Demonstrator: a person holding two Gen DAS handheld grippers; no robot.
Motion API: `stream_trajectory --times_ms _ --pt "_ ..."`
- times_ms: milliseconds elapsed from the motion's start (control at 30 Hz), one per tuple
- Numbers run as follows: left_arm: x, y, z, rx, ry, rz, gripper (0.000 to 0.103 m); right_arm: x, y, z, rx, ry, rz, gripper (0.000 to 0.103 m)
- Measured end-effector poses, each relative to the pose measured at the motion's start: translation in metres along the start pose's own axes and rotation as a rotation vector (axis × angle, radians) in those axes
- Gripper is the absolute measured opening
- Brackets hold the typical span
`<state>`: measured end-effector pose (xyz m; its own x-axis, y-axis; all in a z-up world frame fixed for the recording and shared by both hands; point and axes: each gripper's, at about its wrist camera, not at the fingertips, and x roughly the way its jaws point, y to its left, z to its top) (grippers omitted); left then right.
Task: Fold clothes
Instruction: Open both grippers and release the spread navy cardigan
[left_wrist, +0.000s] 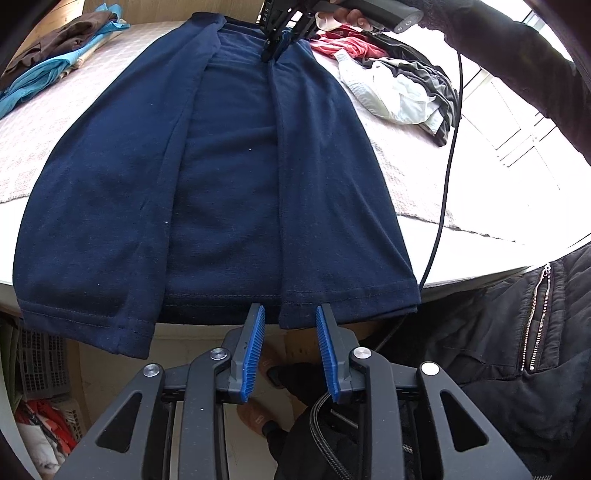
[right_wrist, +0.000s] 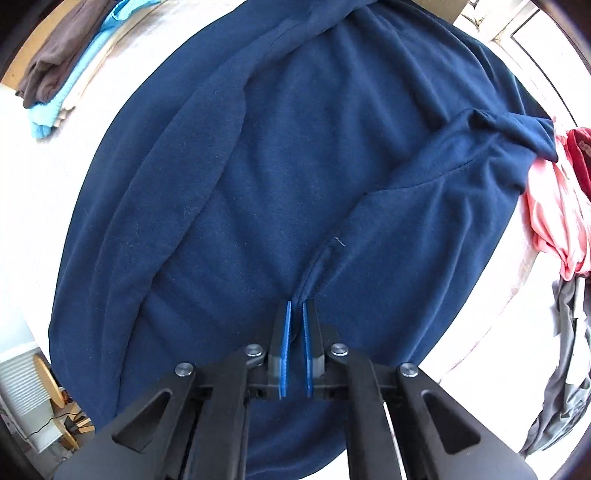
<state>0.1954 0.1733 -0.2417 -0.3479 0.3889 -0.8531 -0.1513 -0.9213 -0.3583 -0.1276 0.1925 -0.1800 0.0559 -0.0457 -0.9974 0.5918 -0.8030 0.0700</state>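
Table (left_wrist: 369, 236): it carries all the clothing; your dark jacket shows past its near edge.
Navy garment (left_wrist: 229, 177): it lies spread along the middle of the table, both side panels folded inward, its hem hanging over the near edge.
Unfolded heap (left_wrist: 399, 85): red, white and grey pieces lie near the far right corner.
Folded pile (left_wrist: 59, 55): brown and light blue items sit at the far left corner.
Right gripper (right_wrist: 296, 306): your jaws are pinched nearly together on a fold of the right panel's inner edge, toward the far edge.
Left gripper (left_wrist: 290, 314): your jaws stand narrowly apart at the hem, the pads pressing no cloth.
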Motion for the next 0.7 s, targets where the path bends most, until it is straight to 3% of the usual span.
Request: stream_trajectory --times_ms 33,100,400,533,700 --pt "-0.002 0.0 -0.001 0.004 -0.006 -0.006 0.006 -0.002 -0.003 -0.001 0.01 -0.002 0.012 0.005" --pt "-0.004 -0.002 -0.002 0.011 -0.018 -0.011 0.005 -0.006 -0.007 -0.004 0.024 -0.013 0.035 0.005" --pt "-0.032 0.005 -0.004 -0.002 -0.078 -0.04 0.005 -0.044 -0.024 -0.014 0.089 -0.085 0.138 0.004" --pt "-0.05 0.012 -0.005 0.003 -0.108 -0.014 0.005 -0.053 -0.026 -0.011 0.105 -0.1 0.184 0.004" --pt "-0.037 0.035 -0.006 -0.03 -0.057 0.02 0.005 -0.033 -0.017 -0.003 0.091 -0.077 0.192 0.004"
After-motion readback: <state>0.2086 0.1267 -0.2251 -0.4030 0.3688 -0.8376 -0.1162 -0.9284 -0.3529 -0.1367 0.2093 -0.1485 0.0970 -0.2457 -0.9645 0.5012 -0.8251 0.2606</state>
